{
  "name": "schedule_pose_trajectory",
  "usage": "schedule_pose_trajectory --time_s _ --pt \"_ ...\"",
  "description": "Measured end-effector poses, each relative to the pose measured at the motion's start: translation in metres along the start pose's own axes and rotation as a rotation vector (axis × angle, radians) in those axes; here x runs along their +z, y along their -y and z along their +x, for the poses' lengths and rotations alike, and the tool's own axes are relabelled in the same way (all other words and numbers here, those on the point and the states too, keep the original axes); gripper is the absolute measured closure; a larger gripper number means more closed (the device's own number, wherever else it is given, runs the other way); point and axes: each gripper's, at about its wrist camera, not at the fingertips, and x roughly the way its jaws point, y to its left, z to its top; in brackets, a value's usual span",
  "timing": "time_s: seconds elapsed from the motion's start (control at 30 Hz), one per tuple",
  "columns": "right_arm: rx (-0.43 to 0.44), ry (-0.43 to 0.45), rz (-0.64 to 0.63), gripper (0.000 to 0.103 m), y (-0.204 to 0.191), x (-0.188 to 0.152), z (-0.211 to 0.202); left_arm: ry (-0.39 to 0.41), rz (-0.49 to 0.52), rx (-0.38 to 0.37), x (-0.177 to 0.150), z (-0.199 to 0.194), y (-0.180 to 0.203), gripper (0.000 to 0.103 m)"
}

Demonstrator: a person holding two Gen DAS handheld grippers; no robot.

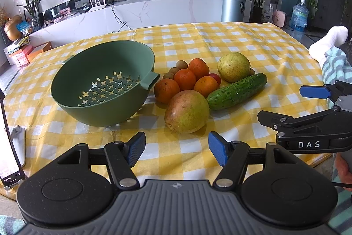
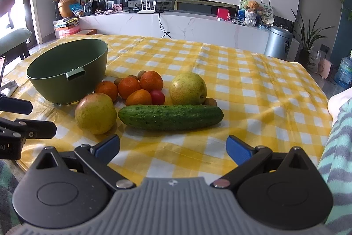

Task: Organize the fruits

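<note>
Checked tablecloth [image 1: 220, 36] carries green colander [image 1: 103, 83] at left, w/ fruit pile just right of it: cucumber [image 1: 236, 90] nearest right, mango [image 1: 187, 111] near, pear [image 1: 233, 67] far, oranges [image 1: 184, 78] in middle. Left gripper [image 1: 176, 150] and right gripper [image 2: 172, 150]: both spread wide, nothing between pads, near table edge.

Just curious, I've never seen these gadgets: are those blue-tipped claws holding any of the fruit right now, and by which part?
Nothing is held. The left gripper and right gripper both stand open over the tablecloth, short of the mango and cucumber.
</note>
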Motion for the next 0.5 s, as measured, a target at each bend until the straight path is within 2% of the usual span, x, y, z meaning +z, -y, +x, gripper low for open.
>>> schedule_pose_trajectory --time_s 0.5 --pt "0.001 -0.004 0.003 0.004 0.0016 -0.0015 -0.0001 0.000 0.002 -0.001 -0.0002 -0.0003 -0.0005 0.026"
